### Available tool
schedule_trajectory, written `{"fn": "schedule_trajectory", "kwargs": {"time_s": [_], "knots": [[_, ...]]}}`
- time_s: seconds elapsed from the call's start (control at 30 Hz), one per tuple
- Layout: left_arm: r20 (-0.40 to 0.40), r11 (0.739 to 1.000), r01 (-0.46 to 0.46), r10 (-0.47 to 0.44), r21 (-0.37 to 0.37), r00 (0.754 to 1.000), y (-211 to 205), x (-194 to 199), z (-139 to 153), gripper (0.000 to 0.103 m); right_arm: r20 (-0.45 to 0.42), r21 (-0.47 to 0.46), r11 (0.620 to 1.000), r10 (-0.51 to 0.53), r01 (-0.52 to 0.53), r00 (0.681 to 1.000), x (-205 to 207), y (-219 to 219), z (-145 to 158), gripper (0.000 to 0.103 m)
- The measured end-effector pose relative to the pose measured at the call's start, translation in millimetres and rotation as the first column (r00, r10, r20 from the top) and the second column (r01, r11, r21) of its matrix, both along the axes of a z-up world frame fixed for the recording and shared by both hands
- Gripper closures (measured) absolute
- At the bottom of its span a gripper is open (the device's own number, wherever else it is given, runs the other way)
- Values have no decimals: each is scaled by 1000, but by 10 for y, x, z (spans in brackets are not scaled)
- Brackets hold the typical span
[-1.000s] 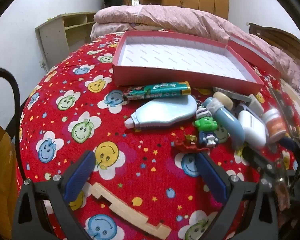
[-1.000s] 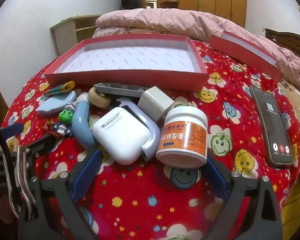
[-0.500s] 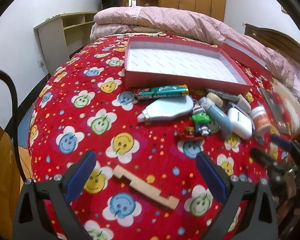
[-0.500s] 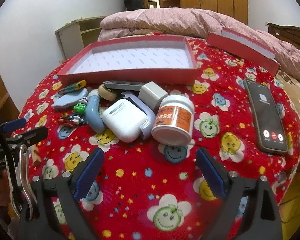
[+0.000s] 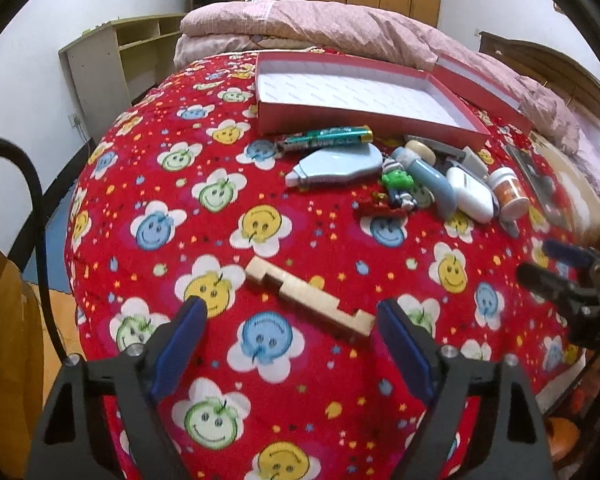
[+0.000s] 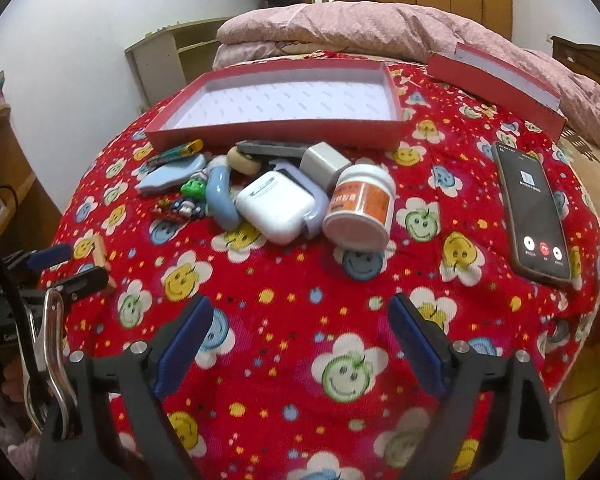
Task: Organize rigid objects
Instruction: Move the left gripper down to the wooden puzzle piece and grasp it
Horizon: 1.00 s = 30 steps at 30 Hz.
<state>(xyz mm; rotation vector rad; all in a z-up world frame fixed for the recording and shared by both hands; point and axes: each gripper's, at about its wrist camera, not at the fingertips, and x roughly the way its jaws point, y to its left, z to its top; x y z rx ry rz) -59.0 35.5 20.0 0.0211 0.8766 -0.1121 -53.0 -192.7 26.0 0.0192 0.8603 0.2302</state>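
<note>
An empty red box [image 5: 360,92] [image 6: 284,100] lies at the far side of the red smiley-print cover. In front of it is a heap of small things: a green tube [image 5: 324,140], a pale blue dispenser [image 5: 336,168], a green toy figure [image 5: 396,182], a white earbud case [image 6: 276,204] and an orange-labelled jar [image 6: 360,208]. A notched wooden piece [image 5: 308,296] lies just beyond my left gripper [image 5: 292,340], which is open and empty. My right gripper [image 6: 300,344] is open and empty, well short of the jar.
A black phone [image 6: 534,208] lies at the right of the cover. The red box lid [image 6: 496,80] leans against a pink quilt [image 6: 360,28] at the back. A shelf unit [image 5: 116,64] stands at the left wall. The bed edge drops off near both grippers.
Both grippers have pulled back and up from the heap, so more of the cover shows. The wooden piece now lies ahead of the left gripper. No object has moved.
</note>
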Motion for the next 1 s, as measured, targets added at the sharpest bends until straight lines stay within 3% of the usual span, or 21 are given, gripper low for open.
{"fn": "schedule_trajectory", "kwargs": {"time_s": [0.37,0.43,0.5,0.57,0.6,0.77,1.0], "knots": [[-10,1000,12,-13,-16,1000,2,54,-57,15,-35,-9,999,35,-36,999,-41,96,-81,12],[-5,1000,19,-19,-25,1000,-27,93,-55,20,-40,-7,999,35,-36,999,-34,94,-95,12],[-4,999,22,-23,-29,1000,-63,150,-49,36,-46,-5,999,35,-35,998,-26,87,-108,12],[-8,1000,22,-23,-16,1000,-105,211,-60,44,-50,0,999,34,-34,998,-19,82,-120,12],[5,1000,21,-21,-6,1000,-123,222,-55,54,-51,1,999,34,-34,998,-16,81,-124,12],[10,999,45,-45,-12,999,-134,267,-48,64,-56,10,999,43,-42,998,11,68,-141,12],[9,999,49,-49,-14,999,-93,316,-37,83,-41,21,996,85,-84,996,198,134,-97,29]]}}
